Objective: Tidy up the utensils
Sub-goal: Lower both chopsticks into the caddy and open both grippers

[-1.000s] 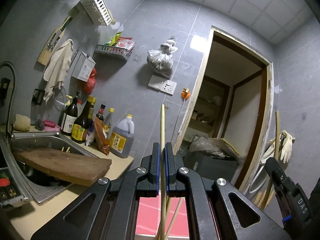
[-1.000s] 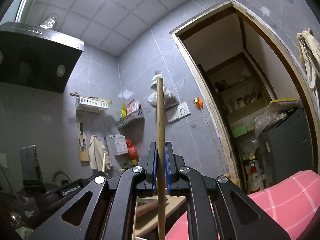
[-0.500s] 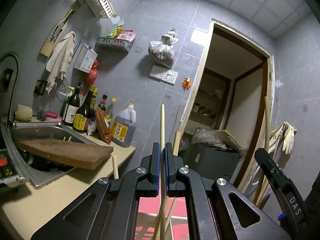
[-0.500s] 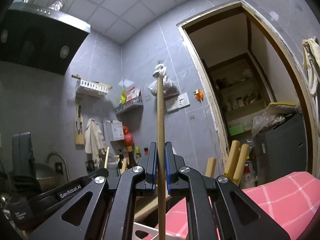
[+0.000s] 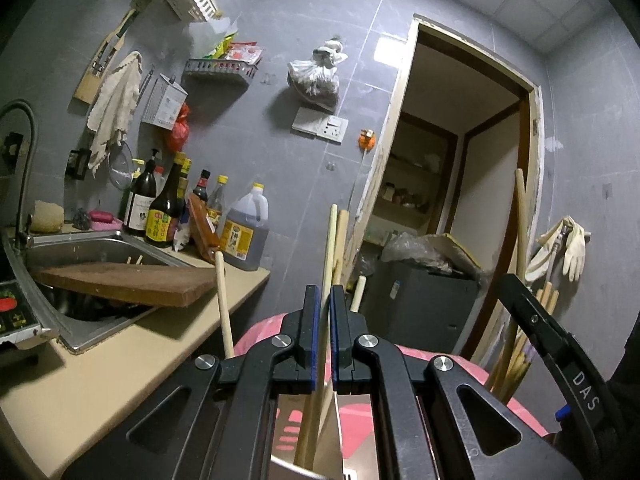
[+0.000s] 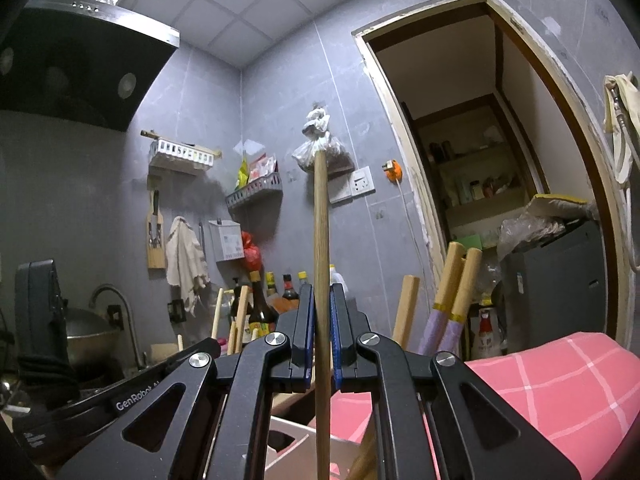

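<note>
Left gripper (image 5: 325, 344) clamped on a thin pale wooden stick (image 5: 329, 248), upright above the pink checked cloth (image 5: 520, 412) beside the beige tabletop (image 5: 120, 356). Right gripper (image 6: 322, 344) clamped on a darker brown wooden stick (image 6: 321, 240), upright above a white plastic organizer (image 6: 296, 444).

Both views are dim and grey-toned, with black fisheye vignetting at the corners and walls and door frame (image 6: 404, 152) bowing toward the edges. A bright glare patch sits on the tiled wall (image 5: 386, 48). The hanging bag (image 5: 316, 76) casts a soft shadow. Focus is reasonably sharp throughout.
</note>
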### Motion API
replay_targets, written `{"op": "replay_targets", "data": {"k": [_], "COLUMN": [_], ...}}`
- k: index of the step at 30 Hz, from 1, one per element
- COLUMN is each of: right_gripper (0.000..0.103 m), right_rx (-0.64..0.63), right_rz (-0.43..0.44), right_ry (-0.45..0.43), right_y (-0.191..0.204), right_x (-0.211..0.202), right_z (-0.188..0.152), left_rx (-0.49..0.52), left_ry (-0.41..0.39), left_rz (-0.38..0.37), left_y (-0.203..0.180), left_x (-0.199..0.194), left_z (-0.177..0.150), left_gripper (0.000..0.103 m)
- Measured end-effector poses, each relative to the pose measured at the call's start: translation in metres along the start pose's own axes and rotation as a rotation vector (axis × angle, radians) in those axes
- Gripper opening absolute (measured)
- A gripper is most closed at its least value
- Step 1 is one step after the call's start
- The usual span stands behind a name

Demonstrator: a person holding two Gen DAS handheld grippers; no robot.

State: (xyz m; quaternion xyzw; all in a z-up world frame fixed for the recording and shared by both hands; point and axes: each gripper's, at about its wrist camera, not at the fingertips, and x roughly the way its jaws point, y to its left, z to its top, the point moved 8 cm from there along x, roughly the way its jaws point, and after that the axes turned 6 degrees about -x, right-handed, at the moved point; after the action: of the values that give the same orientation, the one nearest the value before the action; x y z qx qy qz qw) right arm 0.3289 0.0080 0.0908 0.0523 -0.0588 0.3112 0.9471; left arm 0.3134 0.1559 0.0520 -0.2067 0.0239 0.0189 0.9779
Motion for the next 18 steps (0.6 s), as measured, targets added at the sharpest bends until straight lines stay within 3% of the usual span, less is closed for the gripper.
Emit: {"op": "replay_targets", "data": {"k": [14,18], "right_gripper": [0.007,0.012], "right_rx": [-0.018,-0.02], "right_rz": [-0.015,-0.023], "right_ry": [0.035,0.038], "right_y": [-0.002,-0.002], "right_x": [-0.011,-0.014], "right_z": [-0.004,-0.003], "left_rx": [0.008,0.008], "left_ry": [0.06,0.069], "left_rz": [-0.016,-0.019], "left_y": [-0.004,-0.004], "left_x": [-0.005,-0.008], "left_z": [-0.013,-0.015], "left_gripper": [0.004,0.004]}}
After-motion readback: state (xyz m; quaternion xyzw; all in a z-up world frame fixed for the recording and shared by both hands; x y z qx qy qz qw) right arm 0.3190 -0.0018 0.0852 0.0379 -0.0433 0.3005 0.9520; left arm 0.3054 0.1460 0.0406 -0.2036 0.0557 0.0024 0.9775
